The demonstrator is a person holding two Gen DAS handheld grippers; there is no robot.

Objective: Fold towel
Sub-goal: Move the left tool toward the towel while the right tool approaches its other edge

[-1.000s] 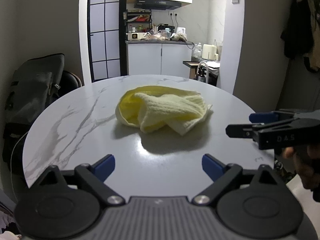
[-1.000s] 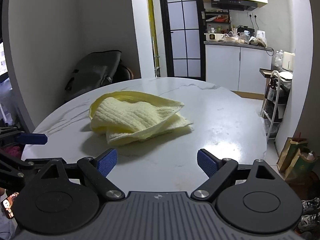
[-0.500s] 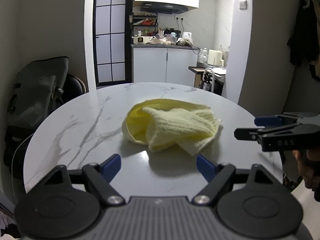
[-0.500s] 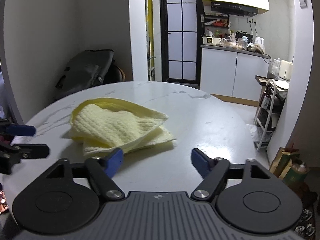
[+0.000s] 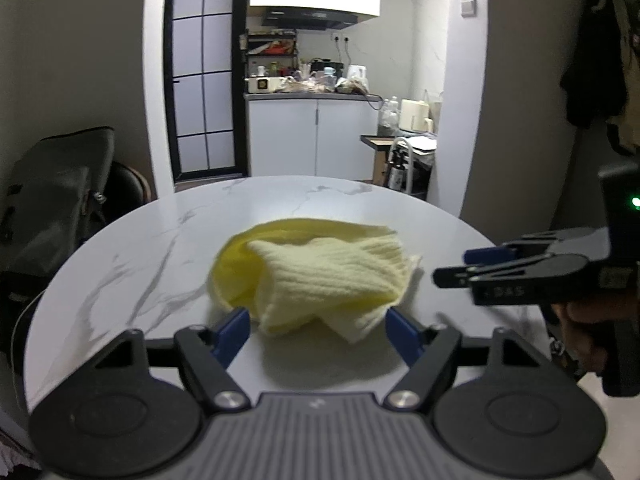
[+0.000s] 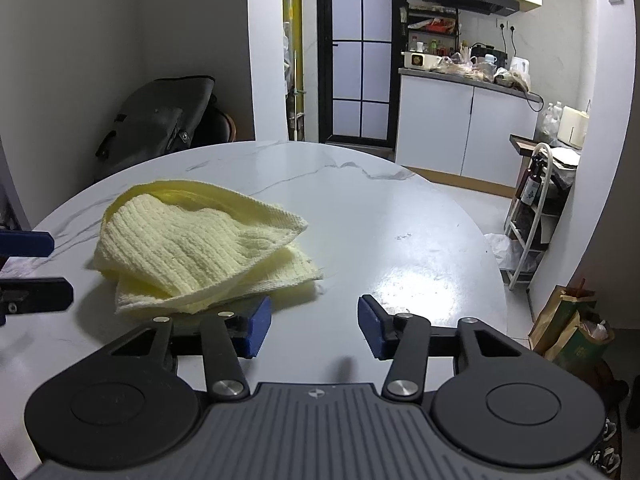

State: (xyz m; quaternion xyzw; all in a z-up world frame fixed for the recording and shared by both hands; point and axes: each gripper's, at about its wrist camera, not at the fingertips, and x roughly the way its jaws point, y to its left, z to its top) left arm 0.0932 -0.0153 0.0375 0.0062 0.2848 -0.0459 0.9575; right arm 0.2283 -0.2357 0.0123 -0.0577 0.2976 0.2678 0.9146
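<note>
Towel: crumpled yellow towel (image 5: 320, 276) lies in a heap on the round marble desk (image 5: 140, 264); centre of the left view, left of centre in the right view (image 6: 200, 248).
Left gripper: left gripper (image 5: 318, 330) has its jaws open, blue pads either side of the towel's near edge; nothing gripped. Contact with the cloth cannot be told.
Right gripper: right gripper (image 6: 314, 326) has its jaws open and holds nothing; its left pad sits just at the towel's near right corner, the right pad over bare desk.
Change, left view: towel now fills the gap between the pads; 1.0 s ago it lay well ahead of them. Jaw gap narrower than before.
Change, right view: towel corner now beside the left pad; earlier it was clear of both. Jaw gap narrower.
Cross-view: right gripper shows at the right edge of the left view (image 5: 472, 268); left gripper at the left edge of the right view (image 6: 36, 268).
Background: dark bag (image 6: 160, 116) behind the desk, upper left.
</note>
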